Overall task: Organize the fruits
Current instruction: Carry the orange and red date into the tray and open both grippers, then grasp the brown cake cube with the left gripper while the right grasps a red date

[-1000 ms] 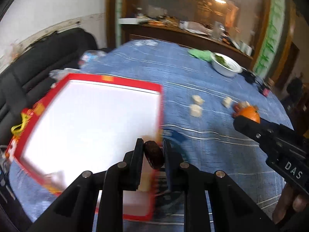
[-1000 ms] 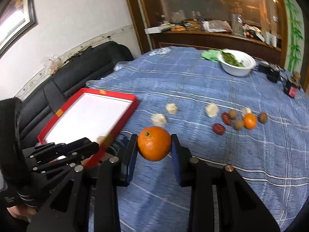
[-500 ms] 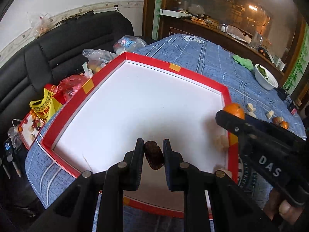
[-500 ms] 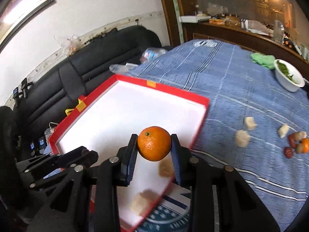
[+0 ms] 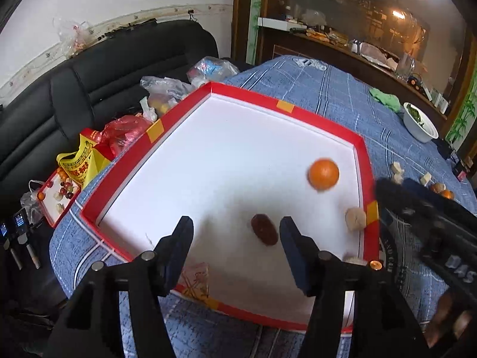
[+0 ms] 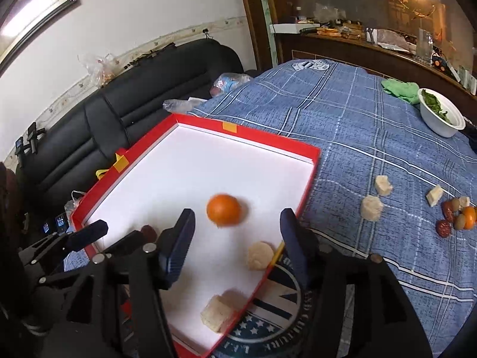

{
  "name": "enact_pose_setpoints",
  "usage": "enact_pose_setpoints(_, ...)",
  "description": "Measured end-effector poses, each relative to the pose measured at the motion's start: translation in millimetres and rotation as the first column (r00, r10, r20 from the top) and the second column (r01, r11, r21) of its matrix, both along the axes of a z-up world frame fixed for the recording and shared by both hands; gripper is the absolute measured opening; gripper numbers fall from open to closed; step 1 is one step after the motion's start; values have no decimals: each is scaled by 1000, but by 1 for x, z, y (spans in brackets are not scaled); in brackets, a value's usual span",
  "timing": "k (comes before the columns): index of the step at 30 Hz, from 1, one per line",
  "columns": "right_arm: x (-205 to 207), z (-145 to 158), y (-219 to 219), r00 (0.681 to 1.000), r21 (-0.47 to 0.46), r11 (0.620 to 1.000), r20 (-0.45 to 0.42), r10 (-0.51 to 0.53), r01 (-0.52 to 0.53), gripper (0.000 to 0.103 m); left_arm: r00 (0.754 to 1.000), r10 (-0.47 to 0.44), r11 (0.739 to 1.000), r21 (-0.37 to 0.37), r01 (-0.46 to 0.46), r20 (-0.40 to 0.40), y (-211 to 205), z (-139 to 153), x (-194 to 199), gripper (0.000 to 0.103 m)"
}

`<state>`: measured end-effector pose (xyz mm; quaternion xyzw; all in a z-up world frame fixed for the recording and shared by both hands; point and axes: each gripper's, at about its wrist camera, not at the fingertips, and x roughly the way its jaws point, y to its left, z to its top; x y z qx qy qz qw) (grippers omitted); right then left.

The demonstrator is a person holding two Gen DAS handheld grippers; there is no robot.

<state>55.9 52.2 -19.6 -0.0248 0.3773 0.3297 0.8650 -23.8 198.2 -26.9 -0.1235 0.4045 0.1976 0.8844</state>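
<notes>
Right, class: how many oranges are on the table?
2: a large orange inside the red tray, a small orange on the blue tablecloth. Others may be hidden.

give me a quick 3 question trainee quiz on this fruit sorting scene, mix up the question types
1. True or false: the right gripper is clamped on the orange.
2. Multiple choice: the dark red date lies
A. on the blue tablecloth
B. on the white floor of the red-rimmed tray
C. in the white bowl
3. Fill in: in the right wrist view, ___ pale chunks lie inside the tray.

Key
1. False. Both grippers' jaws have just opened; the orange is free in the tray, blurred.
2. B, between the open jaws of the left gripper, touching neither.
3. Two: a round pale chunk and a squarish pale chunk.
</notes>
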Motion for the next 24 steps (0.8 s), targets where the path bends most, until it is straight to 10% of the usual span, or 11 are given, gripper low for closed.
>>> enact_pose_setpoints(15, 4, -17, -187, 933, -23, 934, -35, -358, 357, 62, 969, -236, 971, -8, 238, 68, -91, 18, 27, 60)
enact_pose_setpoints(24, 55, -36, -195, 922, -69, 924, -78, -380, 375, 60, 946, -323, 946, -7, 323, 10, -145, 5, 84, 60)
